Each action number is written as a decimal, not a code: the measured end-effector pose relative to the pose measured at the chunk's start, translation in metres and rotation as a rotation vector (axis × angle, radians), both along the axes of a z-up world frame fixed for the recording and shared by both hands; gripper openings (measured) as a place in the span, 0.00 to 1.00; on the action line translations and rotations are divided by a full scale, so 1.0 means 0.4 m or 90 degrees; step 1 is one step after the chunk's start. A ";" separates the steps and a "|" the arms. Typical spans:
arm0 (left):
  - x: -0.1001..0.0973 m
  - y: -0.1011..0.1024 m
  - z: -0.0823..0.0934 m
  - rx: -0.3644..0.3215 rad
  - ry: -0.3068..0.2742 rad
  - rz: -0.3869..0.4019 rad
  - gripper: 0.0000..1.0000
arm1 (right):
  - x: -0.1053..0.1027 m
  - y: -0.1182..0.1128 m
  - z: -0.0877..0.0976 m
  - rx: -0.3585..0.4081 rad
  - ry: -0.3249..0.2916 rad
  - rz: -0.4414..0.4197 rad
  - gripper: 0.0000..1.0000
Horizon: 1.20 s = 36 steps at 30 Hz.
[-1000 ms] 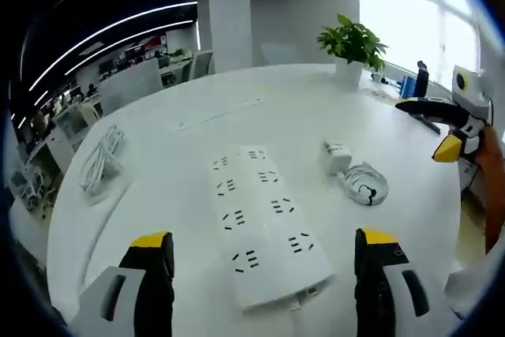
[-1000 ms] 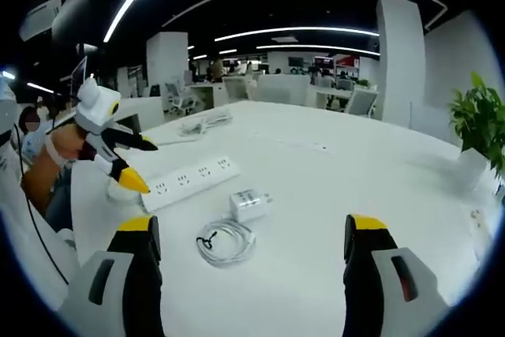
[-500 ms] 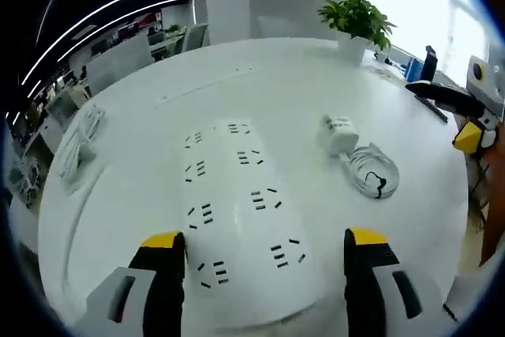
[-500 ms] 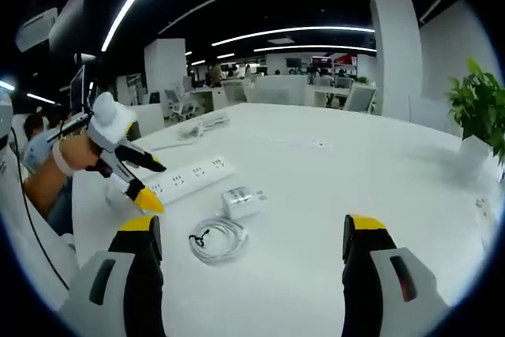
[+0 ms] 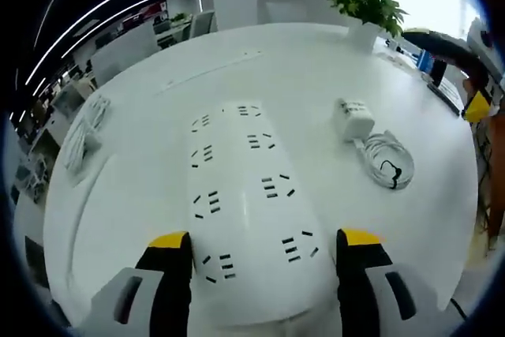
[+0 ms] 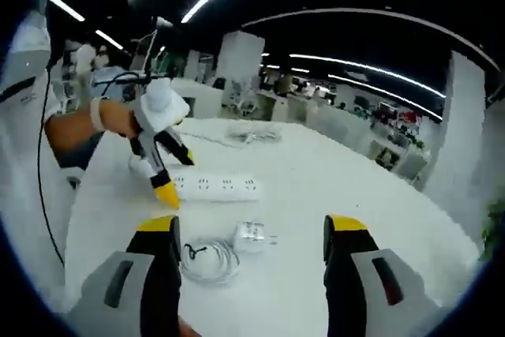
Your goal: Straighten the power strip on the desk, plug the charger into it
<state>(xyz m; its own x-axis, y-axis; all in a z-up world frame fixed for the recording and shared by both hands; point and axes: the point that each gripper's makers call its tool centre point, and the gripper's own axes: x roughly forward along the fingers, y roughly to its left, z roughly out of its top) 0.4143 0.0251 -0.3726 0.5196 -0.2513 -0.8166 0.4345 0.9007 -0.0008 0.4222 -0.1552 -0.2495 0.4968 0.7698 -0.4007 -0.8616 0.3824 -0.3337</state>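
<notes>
A white power strip (image 5: 245,195) lies lengthwise down the middle of the left gripper view on the white desk (image 5: 142,211). Its near end sits between the open jaws of my left gripper (image 5: 264,246). To its right lie the white charger (image 5: 353,118) and its coiled cable (image 5: 389,167). In the right gripper view, the left gripper (image 6: 175,175), held by a hand, points down at the left end of the strip (image 6: 217,187). The charger (image 6: 254,234) and the coil (image 6: 207,258) lie just ahead of my open right gripper (image 6: 251,226), which holds nothing.
A potted plant (image 5: 367,5) stands at the desk's far edge. A bundle of white cable (image 5: 83,132) lies at the left. The right gripper (image 5: 465,76) hovers at the desk's right rim. Office desks and chairs fill the background.
My left gripper has moved forward and down, so the strip's near end now lies between its jaws. The right gripper view has swung and tilted; charger and coil stay put.
</notes>
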 end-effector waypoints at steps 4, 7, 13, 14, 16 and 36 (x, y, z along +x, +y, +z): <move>-0.018 -0.015 0.001 -0.001 -0.002 0.000 0.75 | 0.020 0.093 -0.006 -0.114 -0.063 0.138 0.79; -0.025 -0.021 0.002 -0.003 -0.004 -0.001 0.76 | 0.040 0.142 -0.022 -0.194 -0.089 0.206 0.79; 0.001 0.000 -0.007 -0.024 -0.006 0.004 0.76 | 0.130 0.239 -0.064 -0.325 -0.090 0.305 0.78; 0.006 0.004 -0.009 -0.028 -0.008 0.005 0.77 | 0.149 0.250 -0.072 -0.347 -0.089 0.316 0.79; 0.005 0.002 -0.009 -0.031 -0.011 0.005 0.77 | 0.177 0.262 -0.095 -0.381 -0.053 0.308 0.81; -0.005 -0.015 -0.008 -0.036 -0.016 0.000 0.77 | 0.254 0.411 -0.264 -0.681 -0.091 0.555 0.78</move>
<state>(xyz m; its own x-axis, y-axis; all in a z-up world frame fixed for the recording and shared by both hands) 0.4123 0.0190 -0.3759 0.5400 -0.2969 -0.7875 0.4347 0.8996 -0.0410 0.5238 0.0092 -0.3549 0.1058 0.2042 -0.9732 -0.6217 -0.7502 -0.2250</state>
